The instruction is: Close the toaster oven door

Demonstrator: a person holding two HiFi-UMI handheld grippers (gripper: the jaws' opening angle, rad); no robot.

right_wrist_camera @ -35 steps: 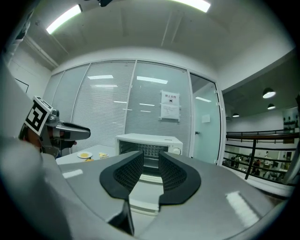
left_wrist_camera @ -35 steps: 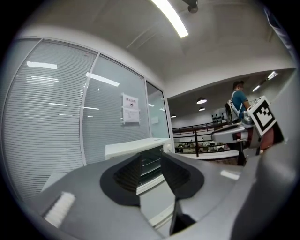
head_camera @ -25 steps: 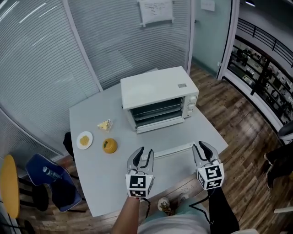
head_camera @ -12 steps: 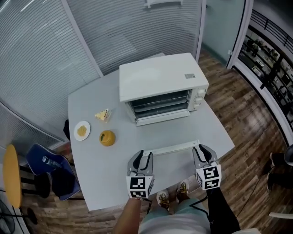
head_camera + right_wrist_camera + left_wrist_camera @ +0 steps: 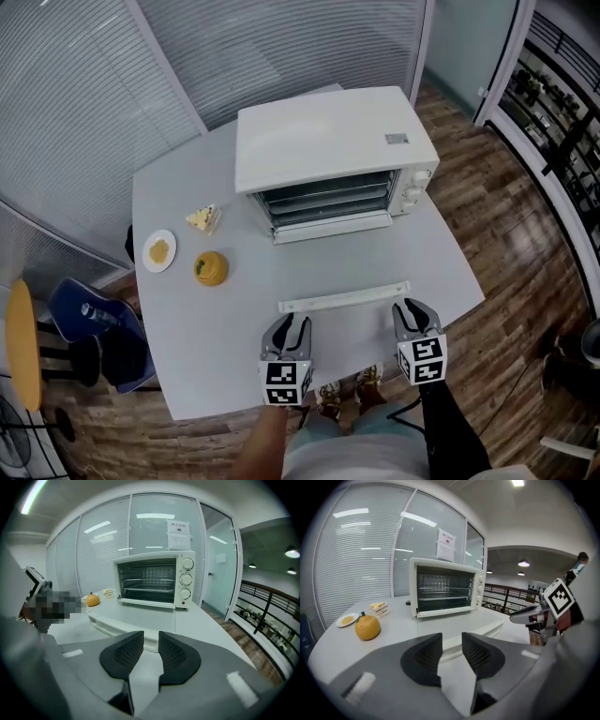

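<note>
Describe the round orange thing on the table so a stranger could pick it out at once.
Start at the white toaster oven on the grey table; three small things sit to its left. The orange fruit is the one nearest the person: a round ball with a dark stem, beside a flat white plate and a pale wedge of food.

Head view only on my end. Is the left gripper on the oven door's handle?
Observer: No. On the left gripper the jaws stand apart and empty; the door handle lies just beyond them.
Operator: Right side?
Observer: The right gripper is open too, nothing between its pads, handle just ahead.
Operator: Oven loaded?
Observer: From the front the toaster oven shows only wire racks; no food visible.
</note>
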